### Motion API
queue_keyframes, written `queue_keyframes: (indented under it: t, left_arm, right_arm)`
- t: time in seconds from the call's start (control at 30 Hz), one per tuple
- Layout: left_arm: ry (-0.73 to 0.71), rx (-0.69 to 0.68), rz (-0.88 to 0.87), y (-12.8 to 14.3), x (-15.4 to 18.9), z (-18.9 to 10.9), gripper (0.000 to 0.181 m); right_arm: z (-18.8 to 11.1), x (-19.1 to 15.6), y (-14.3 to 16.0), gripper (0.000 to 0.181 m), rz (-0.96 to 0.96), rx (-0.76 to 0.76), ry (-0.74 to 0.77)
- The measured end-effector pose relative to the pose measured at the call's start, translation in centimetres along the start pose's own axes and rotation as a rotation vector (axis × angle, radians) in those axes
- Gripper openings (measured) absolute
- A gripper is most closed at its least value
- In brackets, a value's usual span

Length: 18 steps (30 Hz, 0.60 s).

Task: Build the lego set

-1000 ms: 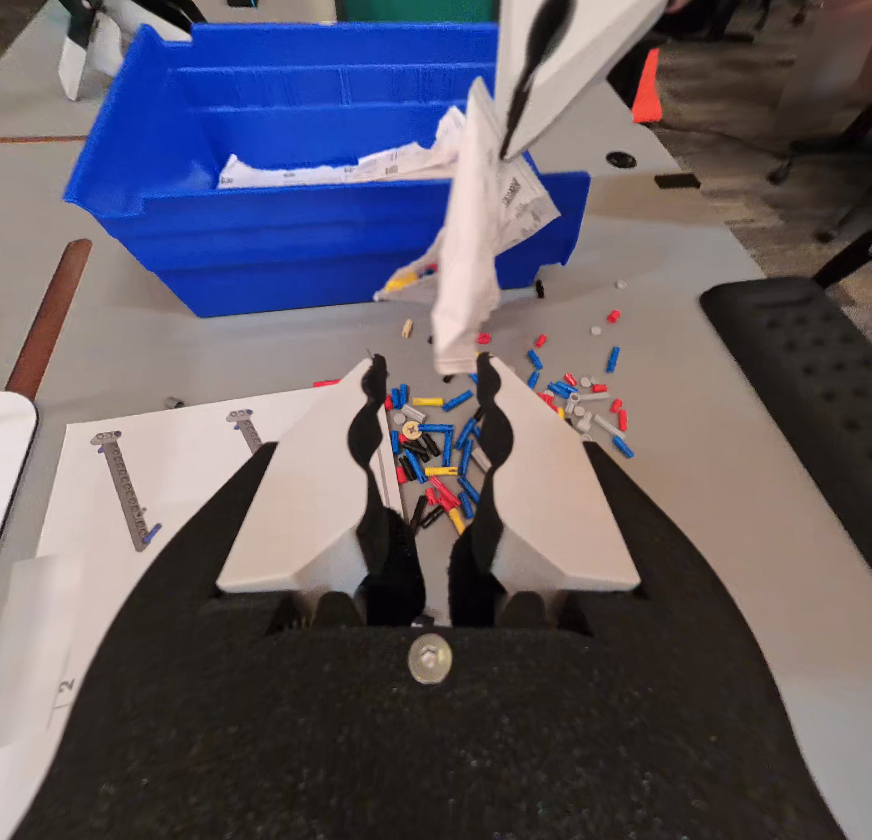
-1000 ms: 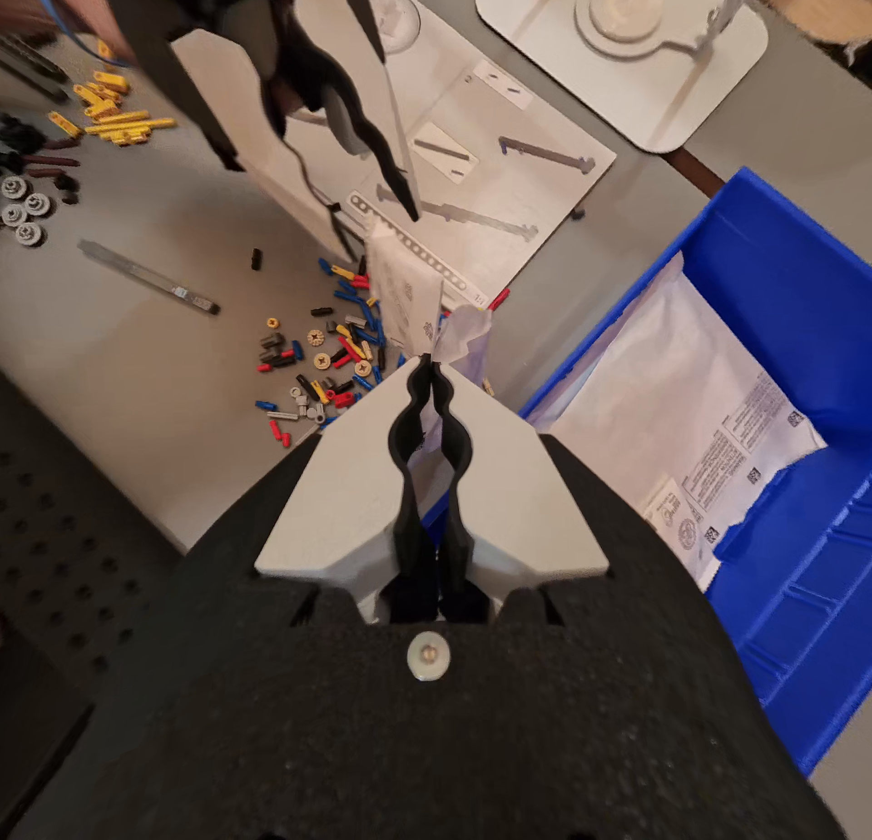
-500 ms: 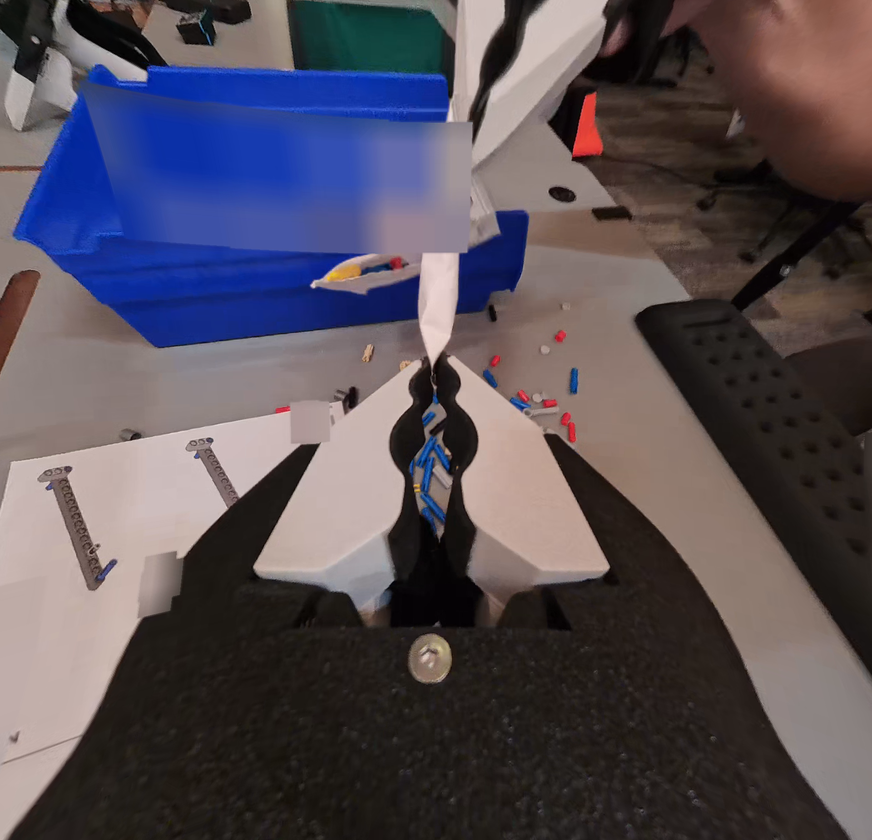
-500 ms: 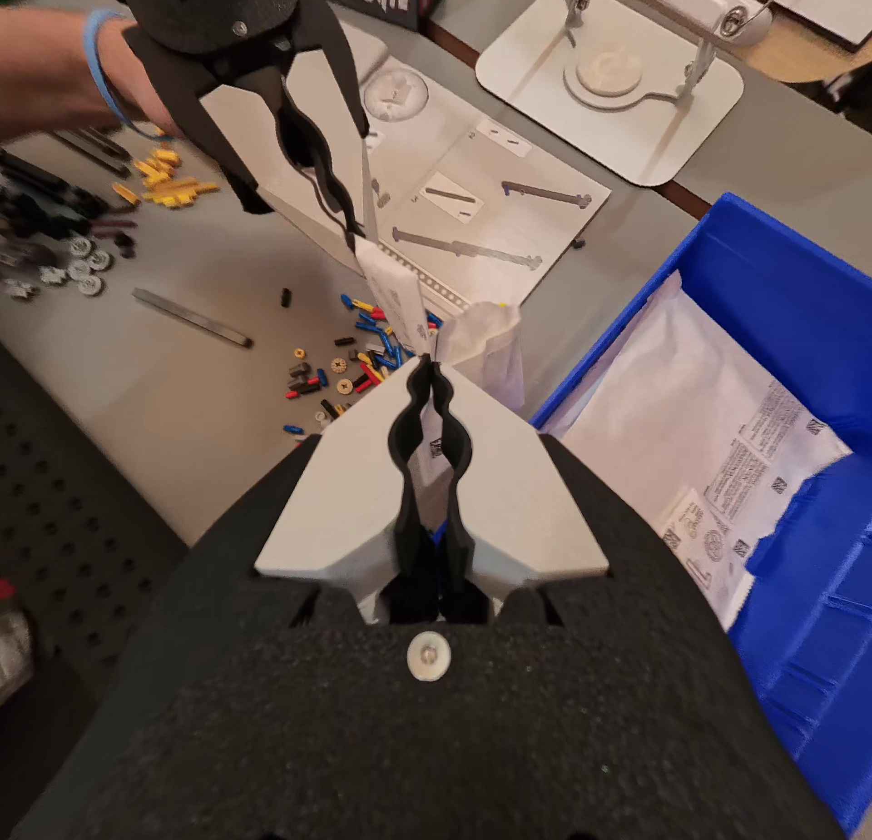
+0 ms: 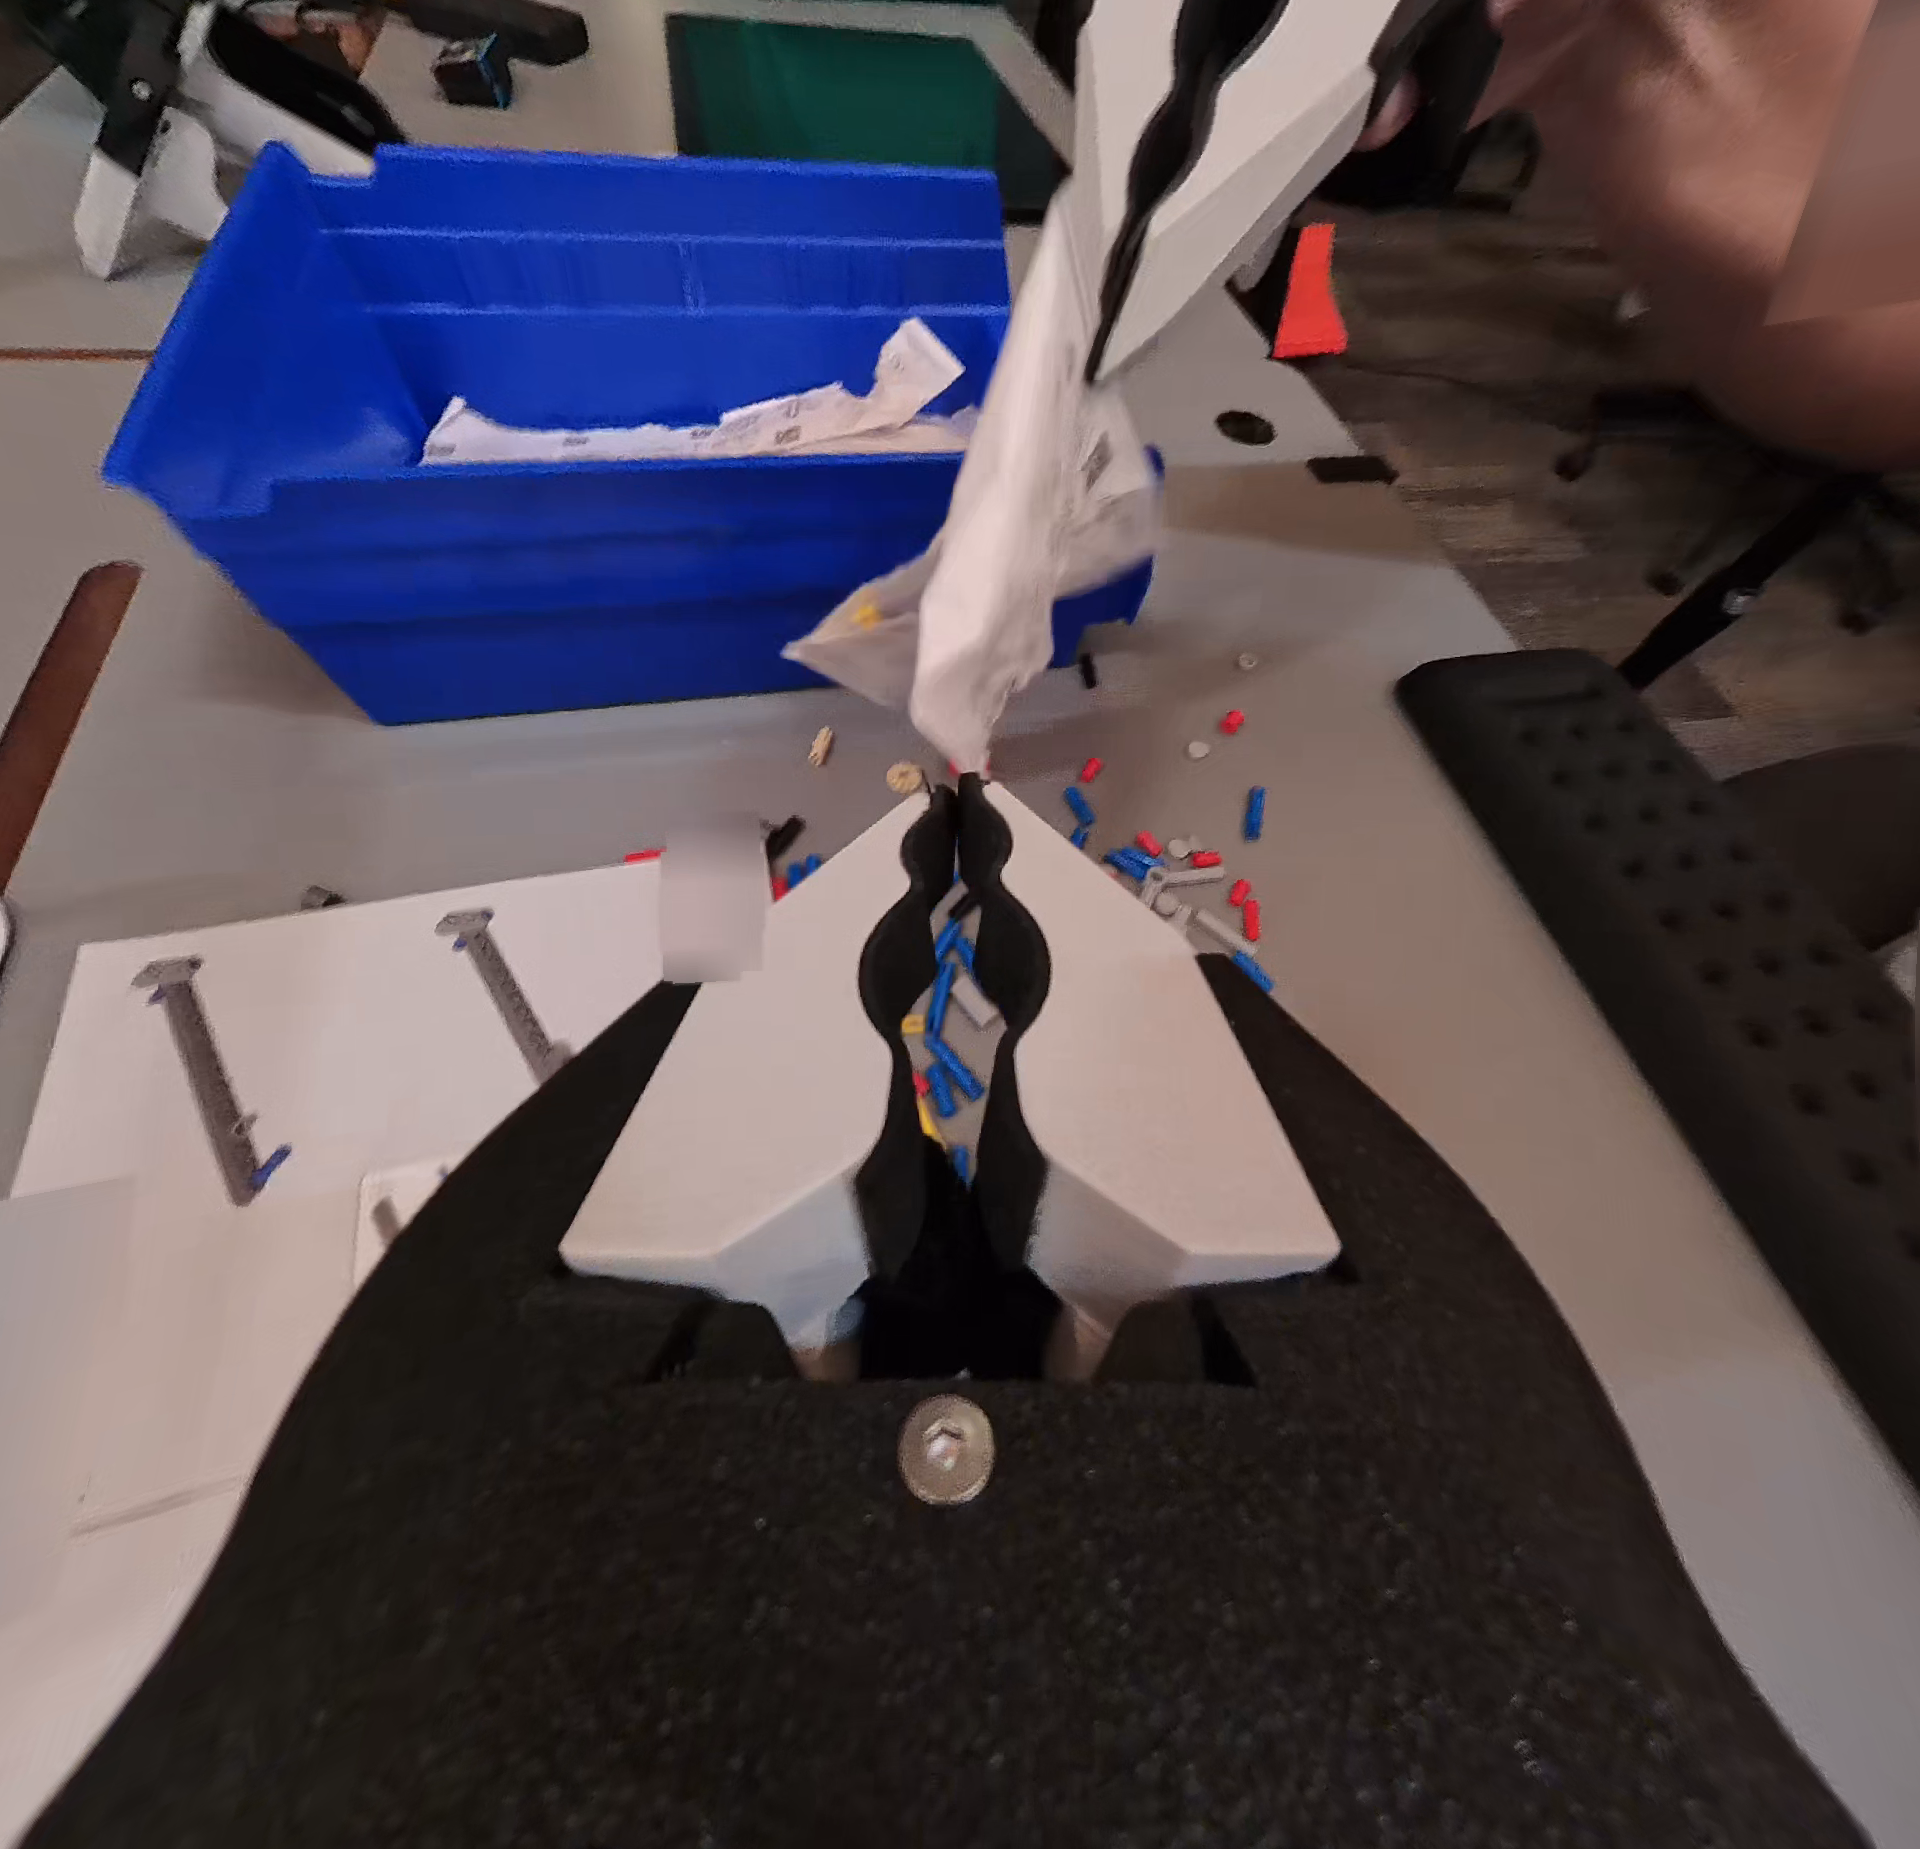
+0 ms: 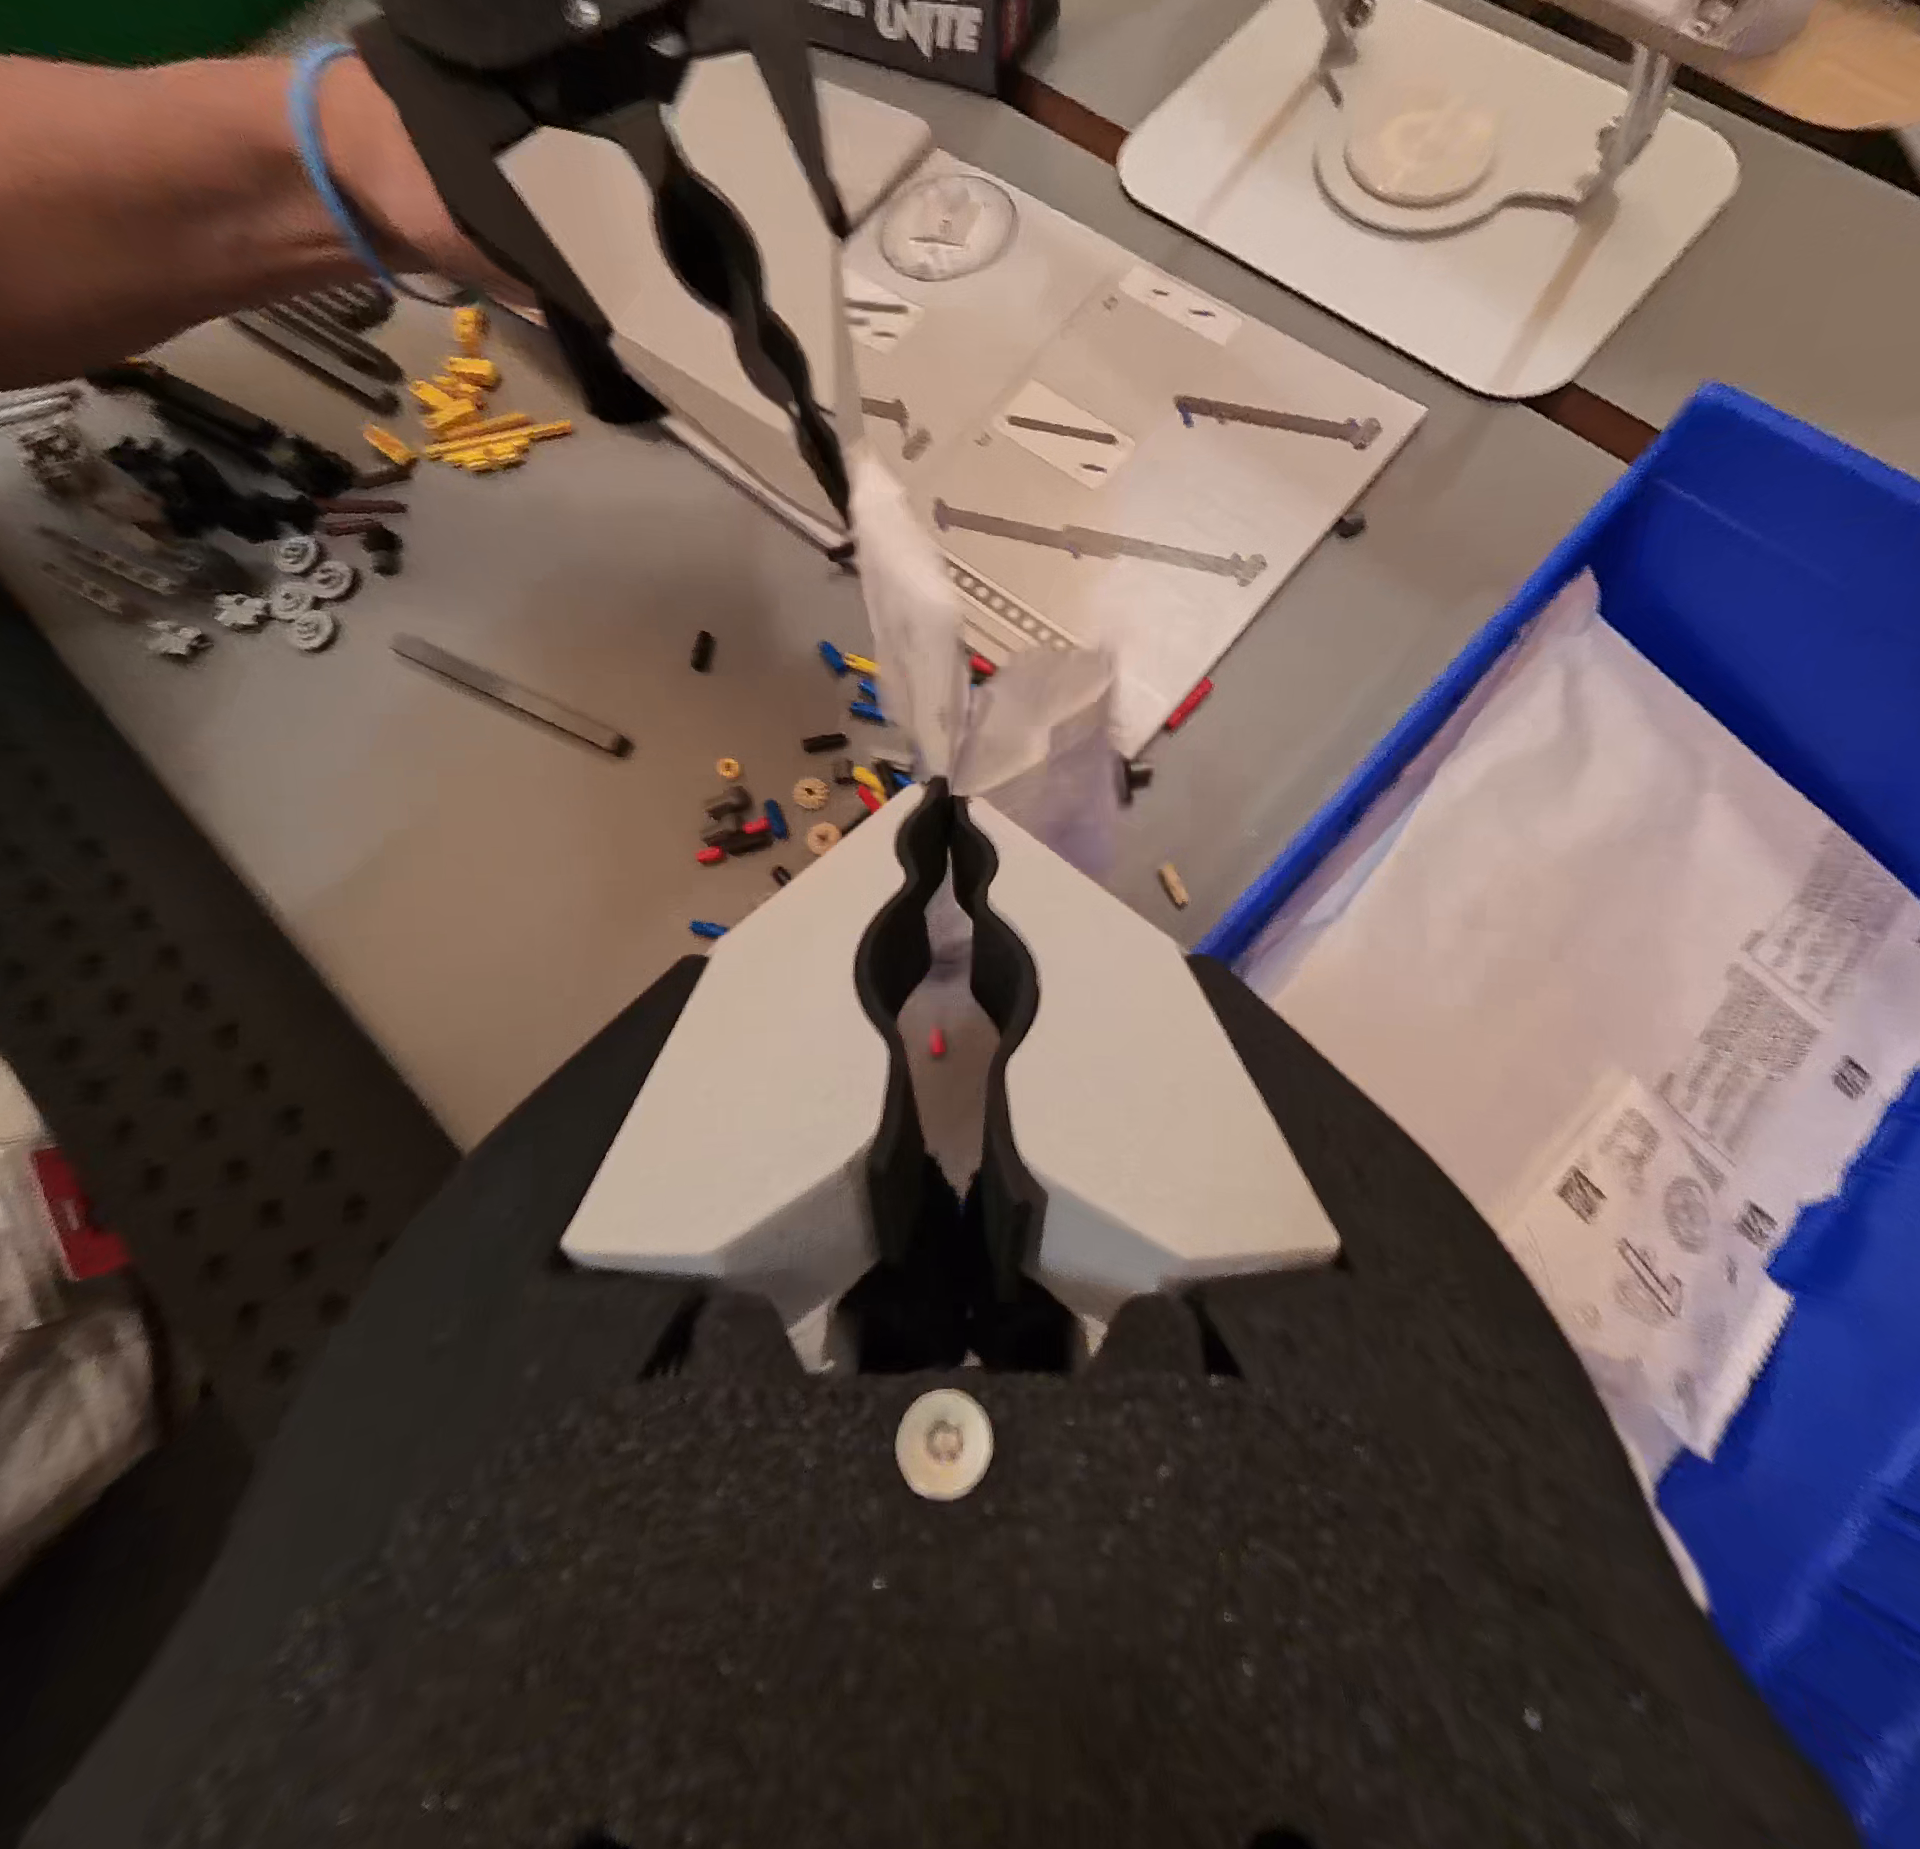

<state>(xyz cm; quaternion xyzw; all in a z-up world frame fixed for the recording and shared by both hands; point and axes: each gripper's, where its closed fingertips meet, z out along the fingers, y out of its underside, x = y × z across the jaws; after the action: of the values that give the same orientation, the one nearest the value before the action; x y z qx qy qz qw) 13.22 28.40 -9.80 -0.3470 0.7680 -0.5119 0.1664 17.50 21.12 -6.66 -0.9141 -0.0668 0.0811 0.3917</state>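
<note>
The left gripper (image 5: 954,786), open a second ago, now pinches the bottom tip of the paper parts bag (image 5: 1013,552), so both tools can tear or upend it. The bag rises toward one o'clock from those tips, above the spilled pins (image 5: 1174,864); farther up, the right gripper (image 5: 1107,345) clamps its top edge

Left gripper (image 5: 958,783) clamped, right gripper (image 6: 943,787) clamped (tips opposed)

White paper parts bag (image 5: 997,563) hangs stretched at 12 o'clock; loose blue, red, yellow pins (image 5: 951,1056) scattered on table below.
</note>
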Motion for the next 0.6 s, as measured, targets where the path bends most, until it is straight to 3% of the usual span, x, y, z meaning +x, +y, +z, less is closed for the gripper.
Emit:
queue_keyframes:
  t: [0.17, 0.27, 0.33, 0.4, 0.5, 0.6]
  left_arm:
    - [-0.049, 0.028, 0.017, 0.1, 1.2, -1.9, 0.010]
    - [-0.128, -0.039, -0.014, 1.2, 1.7, -4.2, 0.038]
    - [-0.188, -0.062, -0.053, 2.2, 2.4, -6.3, 0.038]
    - [-0.223, -0.041, -0.079, 2.7, 3.7, -8.1, 0.036]
    - [-0.253, -0.030, -0.135, 3.6, 5.5, -9.8, 0.035]
    - [-0.314, -0.037, -0.151, 4.6, 6.6, -10.7, 0.033]
  right_arm:
    - [-2.0, 0.2, -0.5, 0.000, -0.024, 0.078, 0.019]
    - [-6.5, 3.2, -1.9, 0.000, -0.113, 0.149, 0.233]
    - [-9.2, 6.1, -2.0, 0.000, -0.179, 0.124, 0.415]
    - [-9.2, 8.6, -0.5, 0.000, -0.251, 0.017, 0.511]
    - [-6.7, 9.1, 0.8, 0.000, -0.159, -0.007, 0.405]
    - [-6.1, 7.7, -0.4, 0.000, -0.096, 0.099, 0.294]
